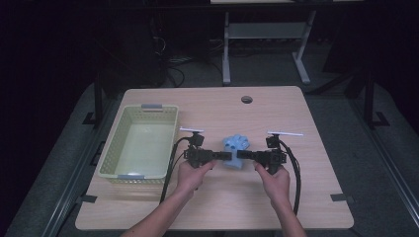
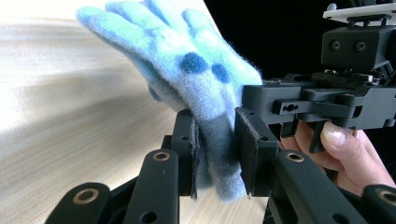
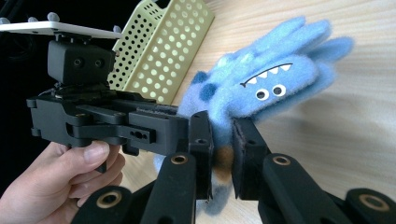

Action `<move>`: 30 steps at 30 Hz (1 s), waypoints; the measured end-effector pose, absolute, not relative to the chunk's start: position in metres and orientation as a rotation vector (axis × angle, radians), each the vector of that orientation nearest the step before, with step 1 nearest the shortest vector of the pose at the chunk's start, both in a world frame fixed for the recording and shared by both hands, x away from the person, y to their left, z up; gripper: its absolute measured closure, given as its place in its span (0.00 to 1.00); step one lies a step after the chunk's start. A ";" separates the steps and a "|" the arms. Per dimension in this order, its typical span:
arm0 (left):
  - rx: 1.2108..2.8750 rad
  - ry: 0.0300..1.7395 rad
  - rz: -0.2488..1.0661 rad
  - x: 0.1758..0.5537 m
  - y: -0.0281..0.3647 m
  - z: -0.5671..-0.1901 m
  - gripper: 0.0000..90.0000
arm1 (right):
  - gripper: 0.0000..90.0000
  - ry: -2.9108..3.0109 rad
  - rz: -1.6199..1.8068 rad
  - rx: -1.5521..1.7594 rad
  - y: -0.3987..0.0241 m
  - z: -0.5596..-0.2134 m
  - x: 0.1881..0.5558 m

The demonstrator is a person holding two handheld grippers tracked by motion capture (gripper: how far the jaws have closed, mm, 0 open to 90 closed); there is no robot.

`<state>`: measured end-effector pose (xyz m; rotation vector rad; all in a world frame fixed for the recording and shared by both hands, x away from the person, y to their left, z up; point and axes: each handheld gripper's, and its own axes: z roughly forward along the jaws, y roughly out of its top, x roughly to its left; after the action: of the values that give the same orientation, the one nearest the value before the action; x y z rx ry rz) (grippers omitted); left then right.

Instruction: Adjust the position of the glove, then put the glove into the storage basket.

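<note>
High view: wooden table (image 1: 296, 197) seen from above, two forearms coming in from the bottom edge, dark room around it.
Basket: pale green plastic basket (image 1: 170, 143) with holes in its walls, sitting on the left part of the table, well left of the hands. In the right gripper view it shows up tilted behind the other gripper.
Left hand: left hand (image 1: 191, 174) wraps the handle of its tool just right of the basket.
Left gripper: left gripper (image 1: 225, 155) lies about level, pointing right toward the middle. Jaws are clamped onto the toy's lower end; in the left gripper view the fuzzy fabric is squeezed between both pads, so it's a real grip.
Toy: blue plush glove (image 1: 235, 149), kind of a monster hand puppet with darker blue spots, little white teeth and googly eyes. It sits between the two grippers, around the table's middle, and seems lifted a bit off the wood, though I can't say for sure.
Right gripper: right gripper (image 1: 241, 154) points left, facing the other one, jaws pinched shut on the same lower end of the glove from the opposite side.
Right hand: right hand (image 1: 273, 178) holds that handle, cable looping down toward the table's near edge.
</note>
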<state>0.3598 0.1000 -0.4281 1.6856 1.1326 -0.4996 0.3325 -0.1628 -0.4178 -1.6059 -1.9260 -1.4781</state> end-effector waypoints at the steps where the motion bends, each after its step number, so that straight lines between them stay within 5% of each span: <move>1: 1.683 1.133 -0.498 0.360 0.100 -0.427 0.78 | 0.89 -1.925 -1.476 -1.606 -0.162 -0.416 0.333; 30: 1.662 1.122 -0.463 0.364 0.125 -0.408 0.78 | 0.89 -1.958 -1.488 -1.562 -0.140 -0.394 0.343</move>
<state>0.3641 0.1250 -0.4075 1.6620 1.1221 -0.4632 0.3434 -0.1397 -0.3943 -1.5621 -1.9585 -1.4881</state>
